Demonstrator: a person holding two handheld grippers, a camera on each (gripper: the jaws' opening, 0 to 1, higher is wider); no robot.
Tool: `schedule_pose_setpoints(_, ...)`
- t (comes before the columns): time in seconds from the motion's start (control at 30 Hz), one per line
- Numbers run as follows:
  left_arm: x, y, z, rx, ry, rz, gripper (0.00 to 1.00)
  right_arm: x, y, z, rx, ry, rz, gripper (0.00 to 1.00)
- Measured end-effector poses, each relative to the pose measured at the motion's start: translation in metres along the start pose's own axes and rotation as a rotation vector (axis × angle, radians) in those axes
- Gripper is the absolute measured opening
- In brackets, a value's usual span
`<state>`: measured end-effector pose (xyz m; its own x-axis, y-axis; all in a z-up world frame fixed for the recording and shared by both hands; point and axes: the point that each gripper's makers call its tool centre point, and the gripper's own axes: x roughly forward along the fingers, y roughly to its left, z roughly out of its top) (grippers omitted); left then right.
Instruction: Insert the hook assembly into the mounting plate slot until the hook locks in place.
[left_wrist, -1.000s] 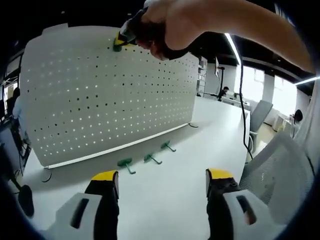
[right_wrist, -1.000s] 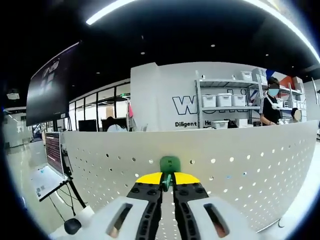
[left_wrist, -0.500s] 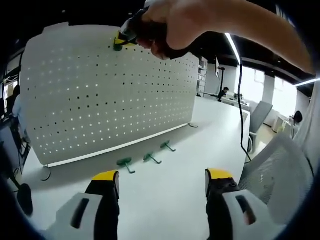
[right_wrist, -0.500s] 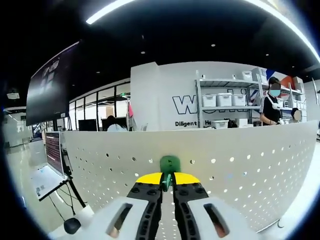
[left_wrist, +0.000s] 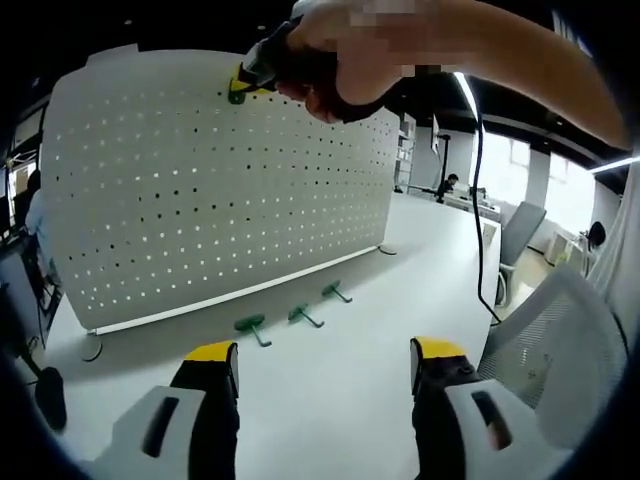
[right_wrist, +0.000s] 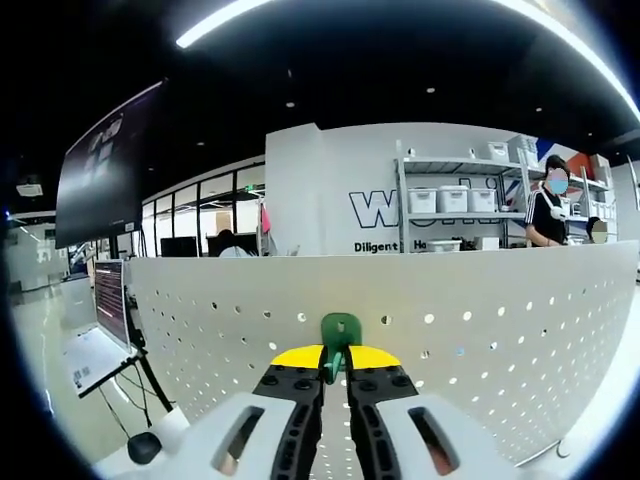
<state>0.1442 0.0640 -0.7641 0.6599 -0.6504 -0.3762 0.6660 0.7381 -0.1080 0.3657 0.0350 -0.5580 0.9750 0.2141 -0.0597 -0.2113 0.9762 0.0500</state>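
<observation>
A white perforated mounting plate (left_wrist: 210, 190) stands upright on the white table (left_wrist: 330, 390). My right gripper (right_wrist: 335, 366) is shut on a green hook (right_wrist: 340, 333), holding it against the top row of holes in the plate (right_wrist: 480, 330). In the left gripper view the same hook (left_wrist: 236, 95) shows at the plate's upper edge, under a person's hand (left_wrist: 340, 60). Three more green hooks (left_wrist: 250, 326) (left_wrist: 303, 316) (left_wrist: 335, 291) lie on the table in front of the plate. My left gripper (left_wrist: 325, 372) hovers open above the table with nothing between its fingers.
A black cable (left_wrist: 484, 210) hangs down from the hand on the right. A white mesh chair (left_wrist: 560, 350) stands at the table's right edge. Behind the plate are shelves with white bins (right_wrist: 450, 200), a standing person (right_wrist: 548, 205) and a laptop (right_wrist: 95, 340).
The right gripper view has shifted slightly, with the plate's top edge a little lower. The left gripper and the hooks on the table have not moved.
</observation>
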Motion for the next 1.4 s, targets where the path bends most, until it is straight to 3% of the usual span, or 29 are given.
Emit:
schedule_pose_setpoints(0.23, 0.000, 0.000, 0.001, 0.001, -0.003, 0.002, 0.72, 0.000, 0.001, 0.000, 0.002, -0.002, 0.006, 0.07)
schedule_pose_setpoints(0.4, 0.000, 0.001, 0.000, 0.000, -0.003, 0.002, 0.72, -0.002, 0.004, -0.001, 0.007, -0.003, 0.039, 0.14)
schedule_pose_setpoints(0.53, 0.000, 0.001, 0.000, 0.004, 0.000, 0.003, 0.72, -0.005, 0.008, -0.003, -0.016, -0.012, 0.091, 0.23)
schedule_pose_setpoints(0.67, 0.000, 0.001, -0.001, 0.003, 0.002, 0.004, 0.72, -0.007, 0.011, -0.004, 0.016, -0.028, 0.136, 0.39)
schedule_pose_setpoints(0.87, 0.000, 0.002, -0.001, 0.003, 0.003, 0.005, 0.72, -0.011, 0.017, -0.004, 0.017, -0.049, 0.198, 0.52)
schedule_pose_setpoints(1.23, 0.000, 0.003, 0.000, 0.001, -0.002, 0.009, 0.72, -0.014, 0.022, -0.003, 0.008, -0.059, 0.277, 0.57)
schedule_pose_setpoints(1.4, 0.000, 0.003, 0.000, 0.003, -0.004, 0.012, 0.72, -0.027, 0.027, -0.006, -0.027, -0.075, 0.368, 0.57)
